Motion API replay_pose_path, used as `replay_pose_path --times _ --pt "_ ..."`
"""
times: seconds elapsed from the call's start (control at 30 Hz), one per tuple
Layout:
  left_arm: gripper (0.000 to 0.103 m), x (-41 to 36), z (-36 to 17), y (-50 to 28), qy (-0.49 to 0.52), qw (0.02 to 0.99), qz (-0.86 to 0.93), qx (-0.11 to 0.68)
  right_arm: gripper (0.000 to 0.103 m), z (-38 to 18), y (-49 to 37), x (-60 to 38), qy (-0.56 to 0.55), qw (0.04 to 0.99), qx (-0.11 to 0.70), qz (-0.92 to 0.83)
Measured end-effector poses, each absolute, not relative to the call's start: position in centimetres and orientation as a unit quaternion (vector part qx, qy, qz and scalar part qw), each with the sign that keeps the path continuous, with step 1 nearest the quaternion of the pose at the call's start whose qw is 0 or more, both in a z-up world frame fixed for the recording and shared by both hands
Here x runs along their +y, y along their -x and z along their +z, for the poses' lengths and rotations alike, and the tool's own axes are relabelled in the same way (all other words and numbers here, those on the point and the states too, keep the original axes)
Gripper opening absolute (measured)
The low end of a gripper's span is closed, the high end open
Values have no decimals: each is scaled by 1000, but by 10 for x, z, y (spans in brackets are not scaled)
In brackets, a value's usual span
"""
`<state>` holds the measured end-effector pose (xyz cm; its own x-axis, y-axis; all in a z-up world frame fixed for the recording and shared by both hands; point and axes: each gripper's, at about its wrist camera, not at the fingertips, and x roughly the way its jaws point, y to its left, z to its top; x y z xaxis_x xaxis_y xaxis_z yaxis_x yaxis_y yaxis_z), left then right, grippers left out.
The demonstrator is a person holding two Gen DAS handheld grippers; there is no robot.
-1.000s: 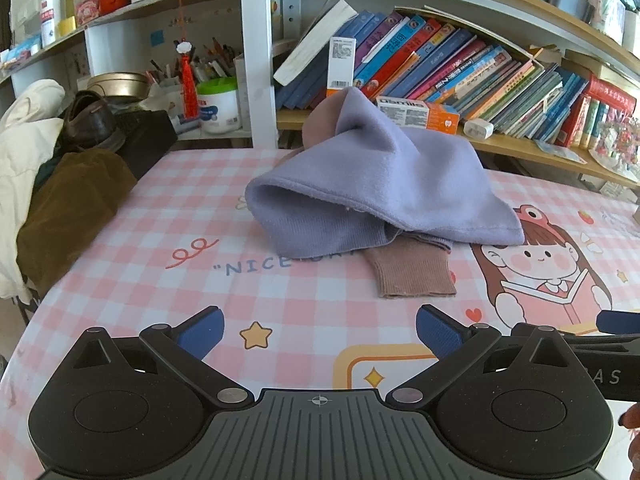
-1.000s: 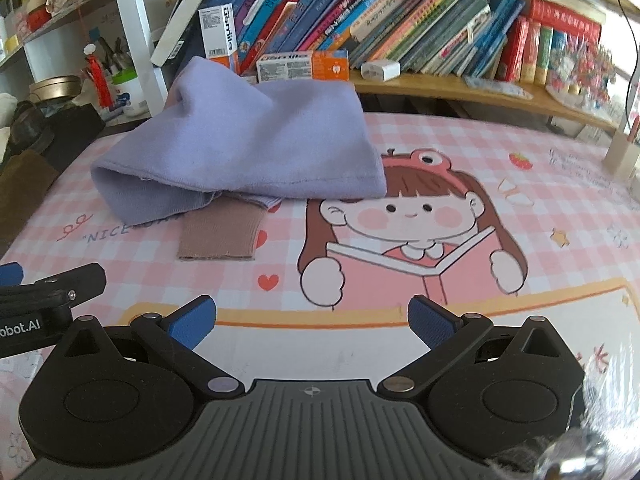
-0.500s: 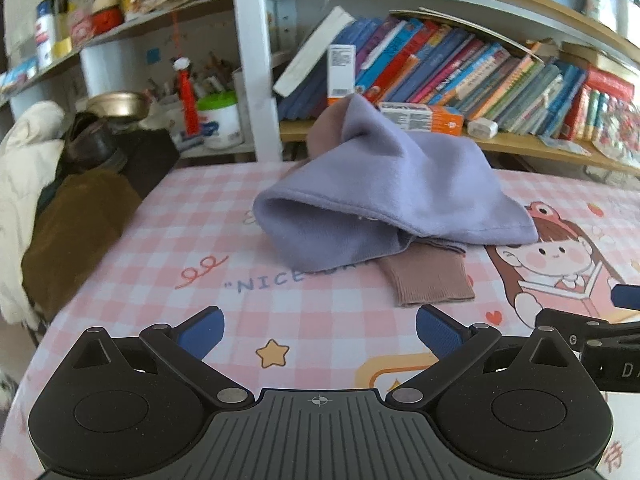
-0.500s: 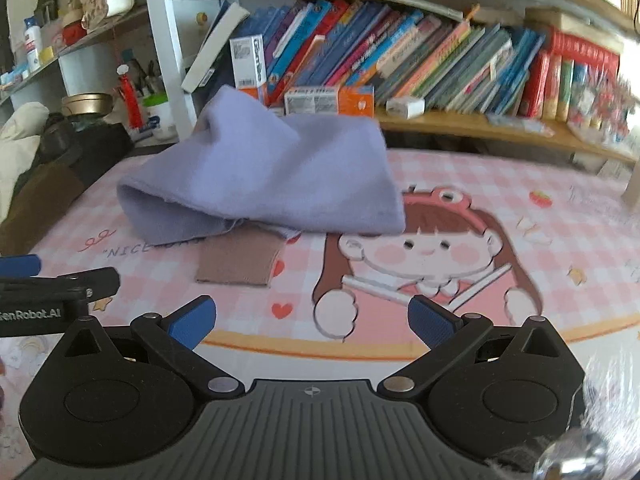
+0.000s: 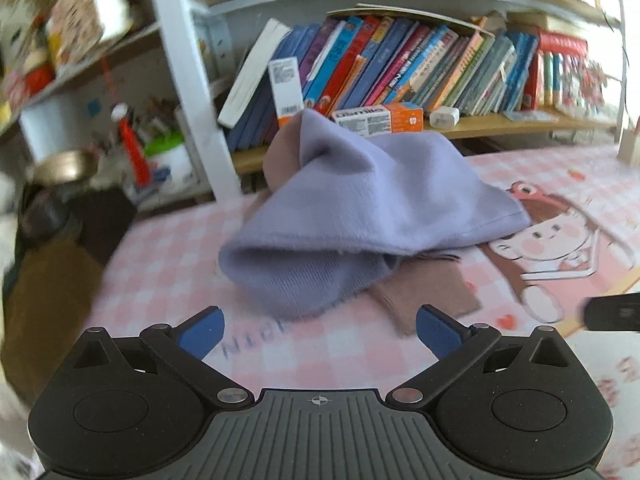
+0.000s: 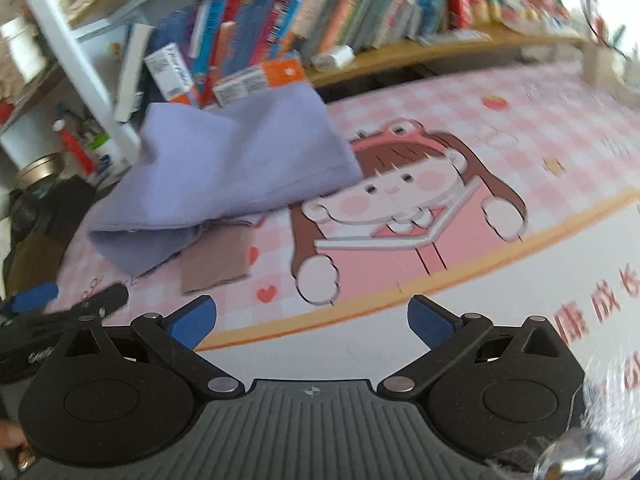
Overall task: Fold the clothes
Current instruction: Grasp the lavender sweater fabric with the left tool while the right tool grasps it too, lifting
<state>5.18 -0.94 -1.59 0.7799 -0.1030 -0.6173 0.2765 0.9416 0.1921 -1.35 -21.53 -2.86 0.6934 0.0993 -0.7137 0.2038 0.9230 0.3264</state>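
Note:
A lilac knit garment [image 5: 360,216] lies bunched on the pink checked tablecloth [image 5: 168,256], with a brown-mauve ribbed cuff [image 5: 424,296] sticking out from under it toward me. It also shows in the right wrist view [image 6: 224,176], with the cuff [image 6: 214,260] below it. My left gripper [image 5: 320,332] is open and empty, just short of the garment's near edge. My right gripper [image 6: 312,320] is open and empty over the table's front part, to the right of the garment. The left gripper's side shows at the right wrist view's left edge [image 6: 60,312].
A bookshelf with a row of books [image 5: 400,68] and small boxes [image 5: 380,118] stands right behind the garment. A white shelf post [image 5: 188,80], jars and a metal bowl [image 5: 64,166] are at the back left. Dark and brown clothes [image 5: 44,280] hang off the table's left edge.
Both grippers have swung and moved closer to the garment; the views are blurred by motion. The right view has tilted. The garment has not moved. Both grippers stay open.

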Motion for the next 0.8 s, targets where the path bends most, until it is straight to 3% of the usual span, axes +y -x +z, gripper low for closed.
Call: replay_pose_path --times 0.33,0.43,0.47,0.57,0.6,0.63,0.7,0.8 --pt "101 -34 -44 -93 -339 906 -120 225 100 -28 37 -216 -219 886 405 -53" --pt "94 -43 -53 -101 -376 899 -123 189 100 -26 44 -214 -229 884 403 -63" --pt "89 -45 -56 -103 -387 898 -119 173 100 -25 46 -215 -235 884 399 -65" --pt "53 -47 -58 -108 -385 900 -119 166 100 -21 53 -222 -271 879 387 -64" --pt "30 -46 -56 -108 -376 903 -124 168 100 -21 55 -226 -289 877 380 -61" --pt "16 -45 -53 -108 -366 906 -129 170 100 -19 58 -229 -304 875 372 -57" --pt "7 -43 -40 -96 -335 917 -148 157 100 -19 59 -236 -336 866 367 -51" --pt "7 -43 -8 -57 -284 933 -190 113 100 -23 54 -249 -399 842 361 -34"
